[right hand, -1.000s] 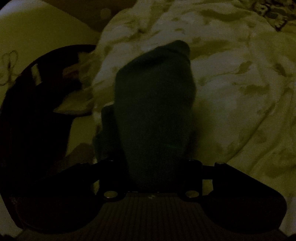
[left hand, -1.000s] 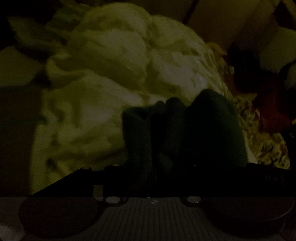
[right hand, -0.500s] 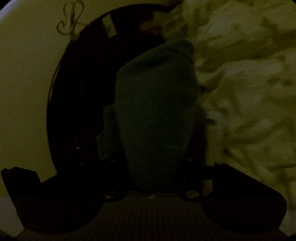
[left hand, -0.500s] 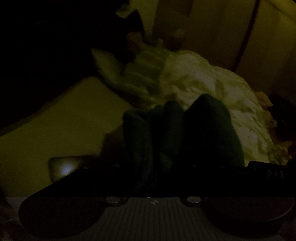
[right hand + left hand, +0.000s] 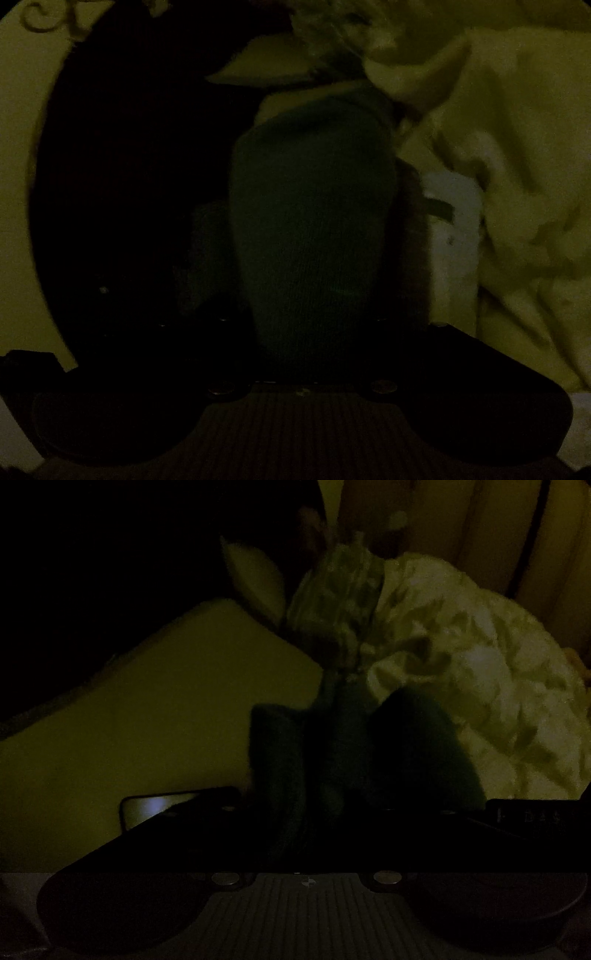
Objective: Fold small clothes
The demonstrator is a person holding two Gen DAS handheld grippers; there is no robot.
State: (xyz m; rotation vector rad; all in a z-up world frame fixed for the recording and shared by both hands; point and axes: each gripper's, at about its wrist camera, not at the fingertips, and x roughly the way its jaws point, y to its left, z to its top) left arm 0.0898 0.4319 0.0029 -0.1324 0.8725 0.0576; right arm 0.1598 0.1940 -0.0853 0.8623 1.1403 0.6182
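While the light is very poor, the left gripper (image 5: 354, 775) seems pinched on a bunched dark sock (image 5: 351, 746) at frame centre, a pale duvet (image 5: 480, 672) upper right. The right gripper (image 5: 314, 295) likewise clamps a sock (image 5: 314, 221), centre frame.

my left fingers: hidden behind the dark green cloth (image 5: 354, 760); grip unreadable
my right fingers: buried behind the same cloth (image 5: 314, 229)
phone (image 5: 159, 808): half covered
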